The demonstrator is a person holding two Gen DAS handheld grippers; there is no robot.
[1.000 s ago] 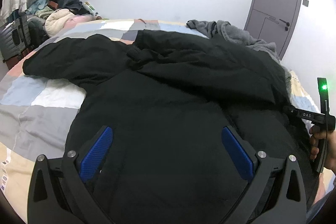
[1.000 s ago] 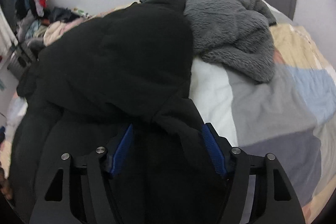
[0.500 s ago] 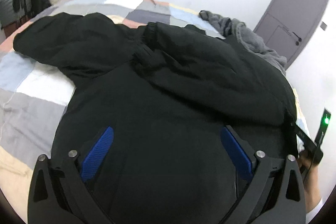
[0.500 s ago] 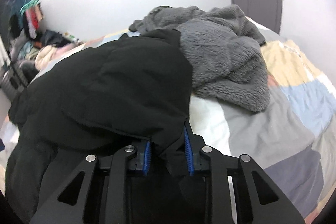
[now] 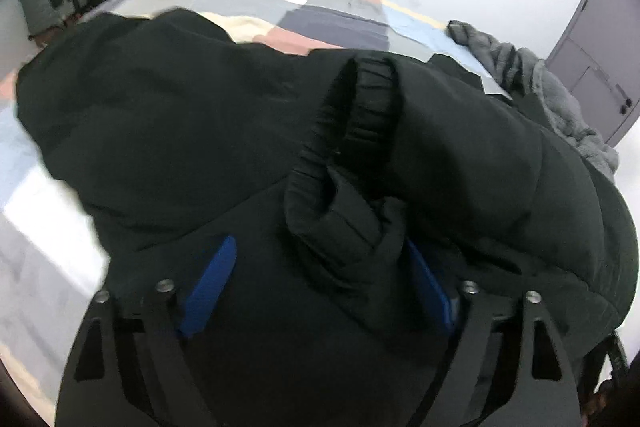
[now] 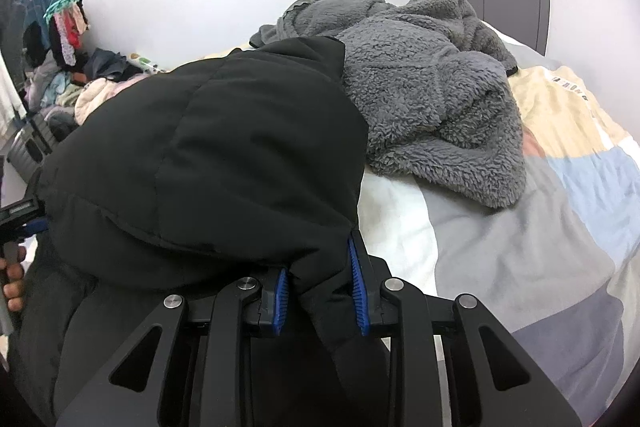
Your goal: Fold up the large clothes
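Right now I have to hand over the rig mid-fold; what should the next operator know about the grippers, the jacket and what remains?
Right gripper: shut on a fold of the black padded jacket, at its edge nearest the grey fleece garment.
Left gripper: jaws closing around a bunched part of the jacket just below the elastic sleeve cuff; pads not yet pressing.
Jacket lies spread on the patchwork bedspread, one sleeve already laid across the body.
Done: right-side grip, sleeve tucked in.
Left: finish the left grip, fold the body over, flatten. The fleece looks unfolded.
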